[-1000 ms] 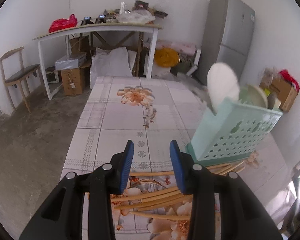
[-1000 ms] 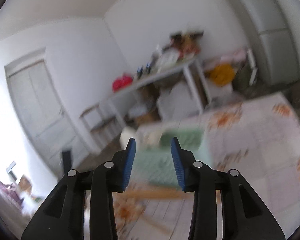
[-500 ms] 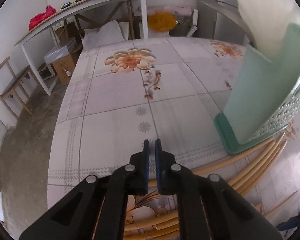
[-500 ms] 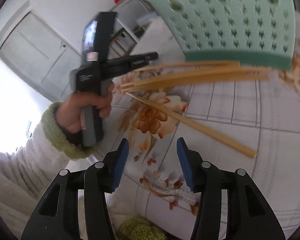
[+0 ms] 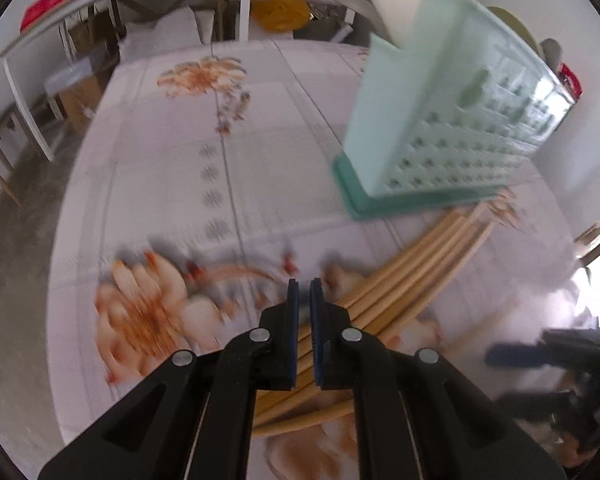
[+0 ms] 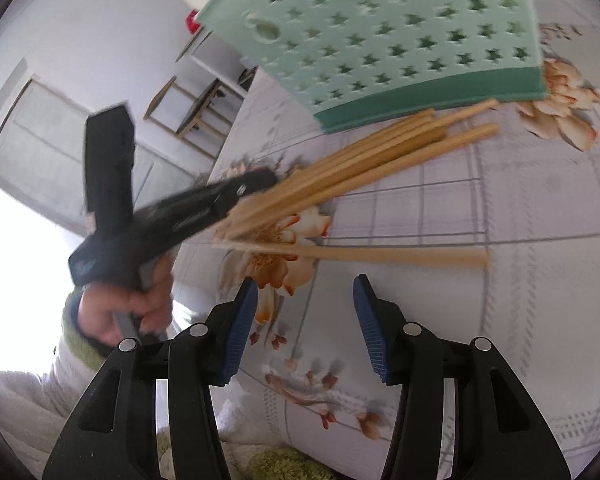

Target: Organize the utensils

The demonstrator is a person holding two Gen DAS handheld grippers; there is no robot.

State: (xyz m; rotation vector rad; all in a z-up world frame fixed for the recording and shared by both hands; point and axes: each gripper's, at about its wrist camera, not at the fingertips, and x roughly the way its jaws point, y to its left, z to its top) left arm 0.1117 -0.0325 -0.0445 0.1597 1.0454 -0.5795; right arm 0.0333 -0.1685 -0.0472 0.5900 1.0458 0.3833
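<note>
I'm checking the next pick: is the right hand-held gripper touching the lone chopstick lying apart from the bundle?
Apart. The right wrist view shows the right hand-held gripper with open jaws, and bare tablecloth between its tips and the lone chopstick.

Plain home room; floral-clothed table (image 5: 260,92); wooden chair (image 6: 198,106) by white wall; cluttered side bench (image 5: 100,8) over cardboard boxes (image 5: 80,98); bare concrete floor (image 5: 16,248).

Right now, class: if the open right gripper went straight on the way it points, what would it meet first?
Probably the lone wooden chopstick lying crosswise on the floral tablecloth, just beyond the right gripper. Depth is unclear; the cloth itself might come first.
</note>
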